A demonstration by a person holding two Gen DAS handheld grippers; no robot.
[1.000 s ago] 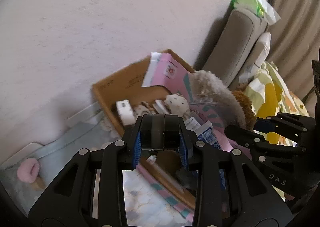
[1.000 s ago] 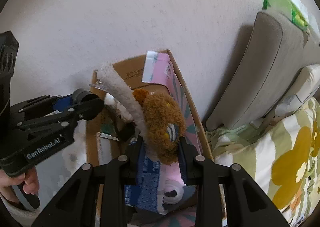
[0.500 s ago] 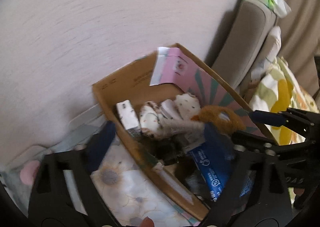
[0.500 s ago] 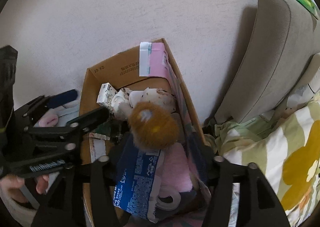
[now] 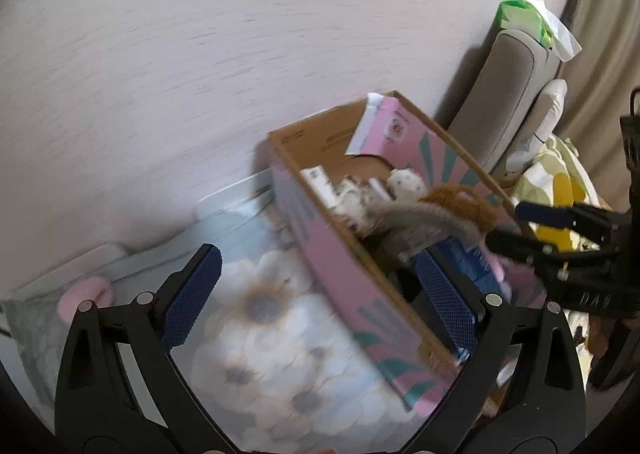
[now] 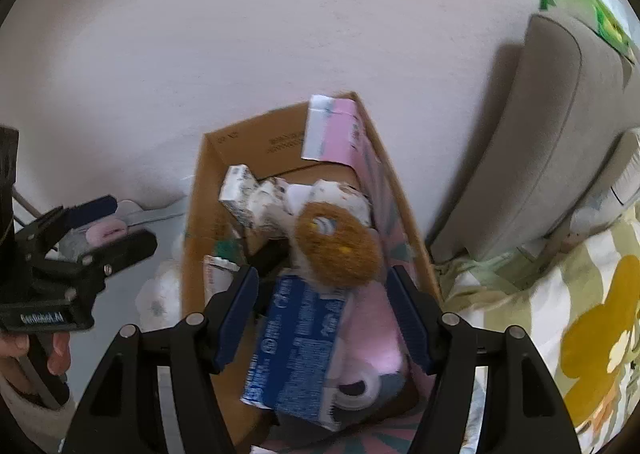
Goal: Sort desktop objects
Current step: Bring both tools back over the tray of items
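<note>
A cardboard box point(image 6: 208, 190) with pink printed sides point(image 5: 332, 266) stands against the wall and holds several items. A brown-and-grey plush toy point(image 6: 338, 242) lies on top of them, next to a blue packet point(image 6: 296, 338) and small white cartons point(image 6: 240, 190). The plush also shows in the left wrist view point(image 5: 452, 210). My right gripper point(image 6: 324, 318) is open and empty just above the box contents. My left gripper point(image 5: 316, 294) is open and empty over the box's near left side, above a flower-print cloth point(image 5: 280, 334).
A grey sofa arm point(image 6: 560, 134) with a green tissue pack point(image 6: 580, 2) stands right of the box. A yellow-flowered blanket point(image 6: 580, 334) lies at the right. A pink soft item point(image 5: 84, 294) lies at the left by the wall.
Both grippers have opened. The left let go of a dark object and moved left; the right released the plush toy, which now lies in the box.
</note>
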